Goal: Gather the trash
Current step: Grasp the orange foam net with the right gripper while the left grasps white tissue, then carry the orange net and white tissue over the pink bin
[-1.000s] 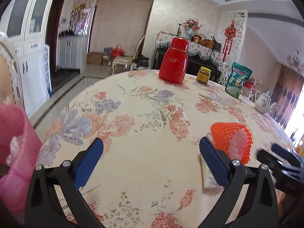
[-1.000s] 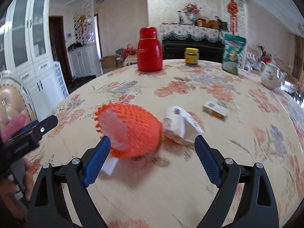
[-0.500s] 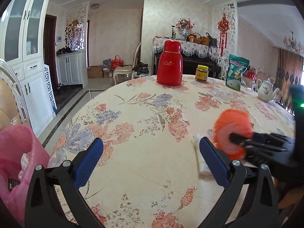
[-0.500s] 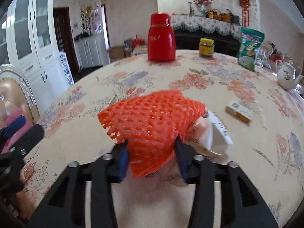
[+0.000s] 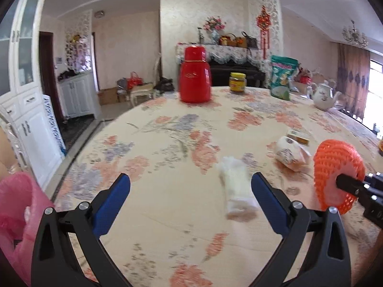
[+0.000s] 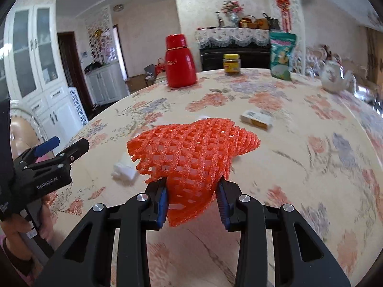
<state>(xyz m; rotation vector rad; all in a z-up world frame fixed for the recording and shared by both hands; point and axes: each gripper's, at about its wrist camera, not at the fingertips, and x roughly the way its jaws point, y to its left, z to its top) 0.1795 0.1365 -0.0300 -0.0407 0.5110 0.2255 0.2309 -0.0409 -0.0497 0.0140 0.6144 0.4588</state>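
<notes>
Trash on this floral table [image 5: 182,224] is what I'm clearing, and the pink bag [image 5: 16,205] hangs off its left edge so I can drop things in without a long reach. My right gripper [image 6: 194,203] has just been closing and now pinches the orange foam net [image 6: 191,153] between its pads, lifted clear of the cloth. My left gripper [image 5: 190,203] stands wide and empty, low over the table near the white wrapper [image 5: 235,191], I judge for the next pick. A crumpled paper cup [image 5: 290,154] and a small carton [image 6: 256,119] lie beyond.
</notes>
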